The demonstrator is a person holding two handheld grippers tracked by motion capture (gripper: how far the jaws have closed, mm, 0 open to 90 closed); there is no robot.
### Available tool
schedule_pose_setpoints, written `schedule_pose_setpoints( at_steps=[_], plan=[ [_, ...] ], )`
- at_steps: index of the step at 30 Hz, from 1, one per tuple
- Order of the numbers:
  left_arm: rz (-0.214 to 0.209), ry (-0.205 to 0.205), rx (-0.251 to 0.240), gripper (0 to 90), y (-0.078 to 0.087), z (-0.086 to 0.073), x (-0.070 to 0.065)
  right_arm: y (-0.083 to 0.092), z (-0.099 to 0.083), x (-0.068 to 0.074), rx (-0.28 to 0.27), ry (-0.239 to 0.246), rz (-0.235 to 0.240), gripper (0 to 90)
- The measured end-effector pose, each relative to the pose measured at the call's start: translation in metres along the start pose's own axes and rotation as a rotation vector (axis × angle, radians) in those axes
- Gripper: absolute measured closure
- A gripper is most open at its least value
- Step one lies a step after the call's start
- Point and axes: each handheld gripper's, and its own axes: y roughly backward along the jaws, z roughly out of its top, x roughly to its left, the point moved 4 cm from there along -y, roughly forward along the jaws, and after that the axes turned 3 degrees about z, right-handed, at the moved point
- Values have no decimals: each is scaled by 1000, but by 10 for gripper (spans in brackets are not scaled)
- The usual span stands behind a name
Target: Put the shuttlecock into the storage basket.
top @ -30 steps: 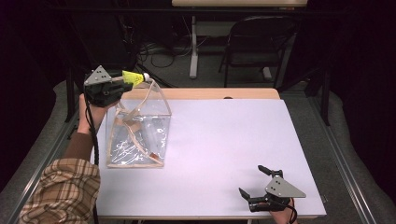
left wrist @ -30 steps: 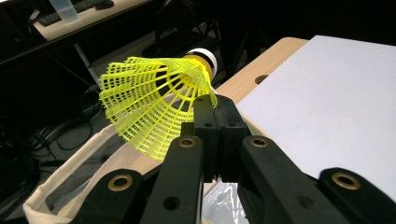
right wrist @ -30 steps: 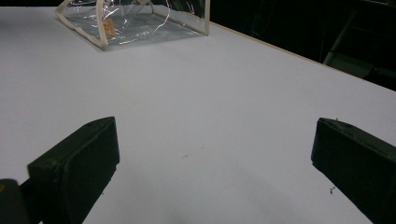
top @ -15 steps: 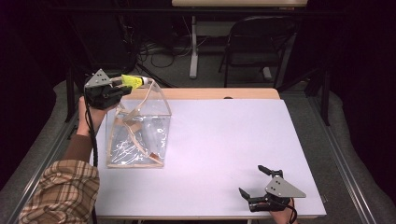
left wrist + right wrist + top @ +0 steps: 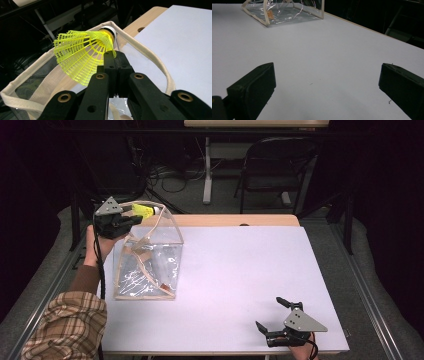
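Observation:
A yellow plastic shuttlecock (image 5: 144,210) (image 5: 82,56) with a white cork tip is pinched by its skirt edge in my left gripper (image 5: 134,216) (image 5: 115,56), which is shut on it. It hangs just over the open mouth of a clear plastic bag (image 5: 150,265) with cream fabric trim (image 5: 147,53), standing at the table's left side. My right gripper (image 5: 268,312) (image 5: 327,82) rests open near the front right of the table, nothing between its jaws. From there the bag (image 5: 284,12) shows far off.
The table (image 5: 240,270) has a white top with a wooden strip (image 5: 235,220) along its far edge. A dark chair (image 5: 272,170) and cables stand on the floor behind it.
My left gripper has sunk a little with the shuttlecock, closer to the bag's mouth. The right gripper has not moved.

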Motion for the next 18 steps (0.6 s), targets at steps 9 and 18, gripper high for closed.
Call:
schedule_pose_setpoints(
  at_steps=[9,18],
  plan=[
    [-5,4,23,895,-7,-5,0,0,0,0,0,0,1,7],
    [-13,10,43,895,-14,-9,0,0,0,0,0,0,1,6]
  ],
)
